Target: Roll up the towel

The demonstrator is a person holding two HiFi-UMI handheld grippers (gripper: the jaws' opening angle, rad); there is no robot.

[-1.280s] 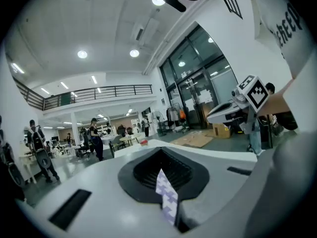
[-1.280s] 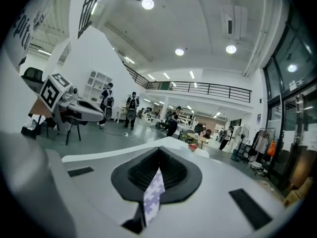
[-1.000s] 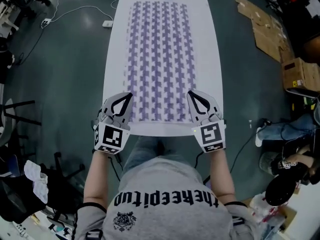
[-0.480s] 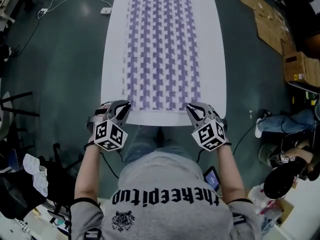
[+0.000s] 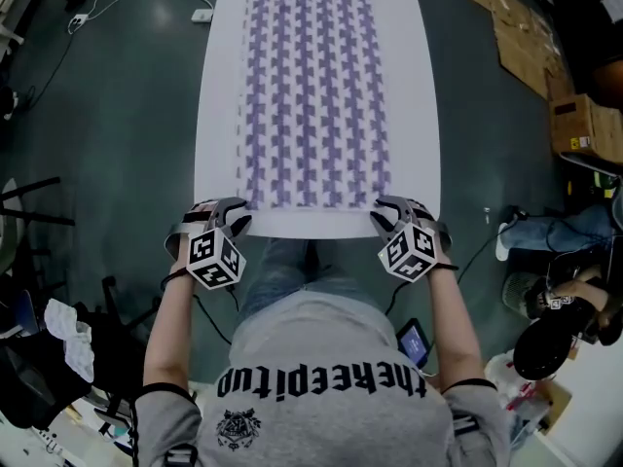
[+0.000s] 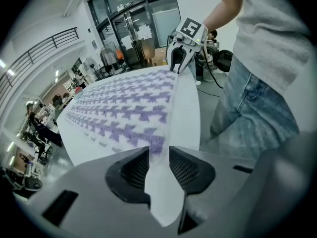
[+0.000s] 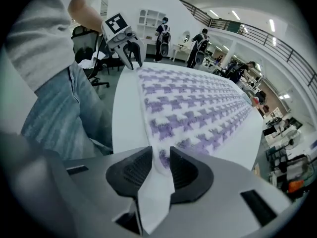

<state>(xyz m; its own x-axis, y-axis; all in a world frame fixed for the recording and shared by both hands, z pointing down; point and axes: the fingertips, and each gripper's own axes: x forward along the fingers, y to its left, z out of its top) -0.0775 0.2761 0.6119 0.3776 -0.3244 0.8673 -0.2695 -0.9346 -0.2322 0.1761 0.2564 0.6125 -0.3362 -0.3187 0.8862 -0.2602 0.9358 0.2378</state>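
Note:
A white towel [image 5: 311, 86] with a purple houndstooth pattern lies flat along the white table [image 5: 216, 115]. My left gripper [image 5: 235, 224] points steeply down at the towel's near left corner, and my right gripper [image 5: 387, 220] at its near right corner. In the left gripper view the towel [image 6: 124, 108] reaches between the parted jaws of the left gripper [image 6: 158, 151], whose pads do not press it. In the right gripper view the towel's corner [image 7: 163, 128] likewise lies between the jaws of the right gripper [image 7: 161, 156]. Both pairs of jaws have just been opening.
The table's near edge [image 5: 311, 230] is against the person's jeans. Cardboard boxes [image 5: 584, 134] lie on the floor to the right, and a power strip with its cable [image 5: 201, 15] at upper left. People [image 7: 200, 46] stand far off in the right gripper view.
Both grippers came down from above the towel's near end to its two near corners and tipped downward. Their jaws, shut before, now stand apart.

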